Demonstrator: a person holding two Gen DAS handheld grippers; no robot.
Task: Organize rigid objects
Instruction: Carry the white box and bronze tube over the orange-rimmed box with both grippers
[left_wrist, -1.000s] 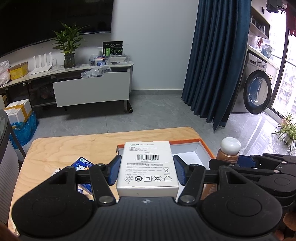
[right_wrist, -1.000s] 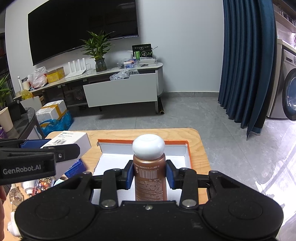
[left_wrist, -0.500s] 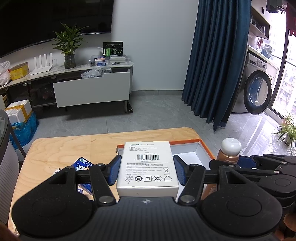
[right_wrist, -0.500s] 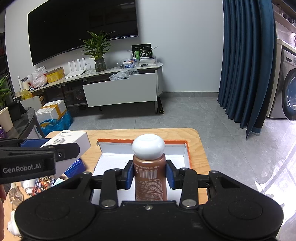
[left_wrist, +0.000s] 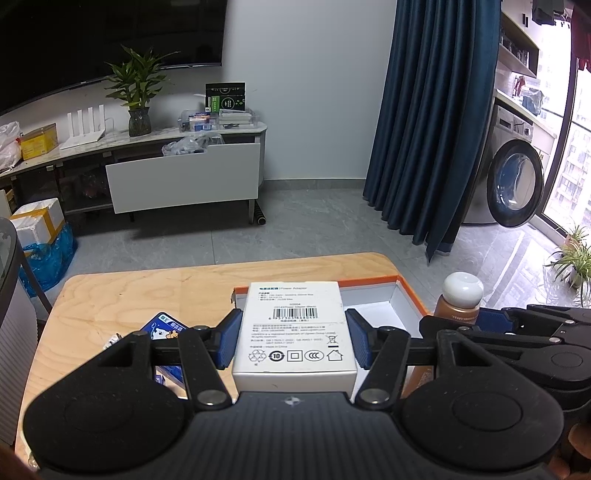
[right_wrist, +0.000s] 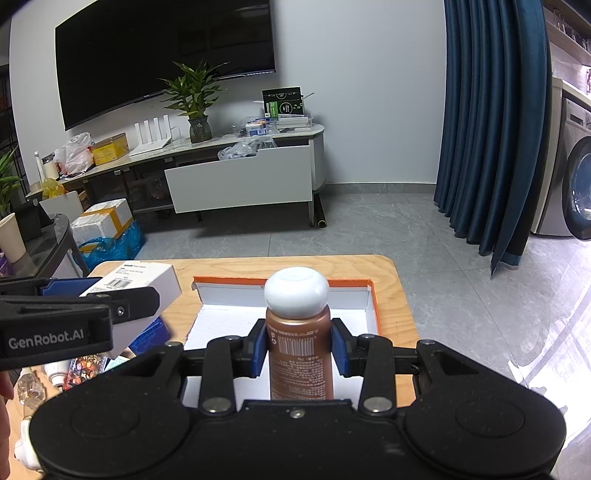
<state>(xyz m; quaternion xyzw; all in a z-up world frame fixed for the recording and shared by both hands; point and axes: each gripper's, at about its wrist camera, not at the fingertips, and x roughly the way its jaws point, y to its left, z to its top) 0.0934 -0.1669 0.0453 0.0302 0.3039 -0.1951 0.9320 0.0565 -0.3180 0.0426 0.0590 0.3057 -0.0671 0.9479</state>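
My left gripper (left_wrist: 293, 341) is shut on a white power adapter box (left_wrist: 295, 325), held flat above the left edge of an open white box with an orange rim (left_wrist: 406, 295). My right gripper (right_wrist: 298, 349) is shut on an upright brown bottle with a white cap (right_wrist: 298, 332), held over the same orange-rimmed box (right_wrist: 373, 306). The bottle (left_wrist: 460, 299) and the right gripper show at the right of the left wrist view. The adapter box (right_wrist: 144, 280) and the left gripper show at the left of the right wrist view.
Both grippers hover over a light wooden table (left_wrist: 147, 291). A blue packet (left_wrist: 164, 326) and other small items (right_wrist: 81, 369) lie on its left part. Beyond the table are a grey floor, a TV cabinet (right_wrist: 240, 177), a blue curtain and a washing machine (left_wrist: 513, 184).
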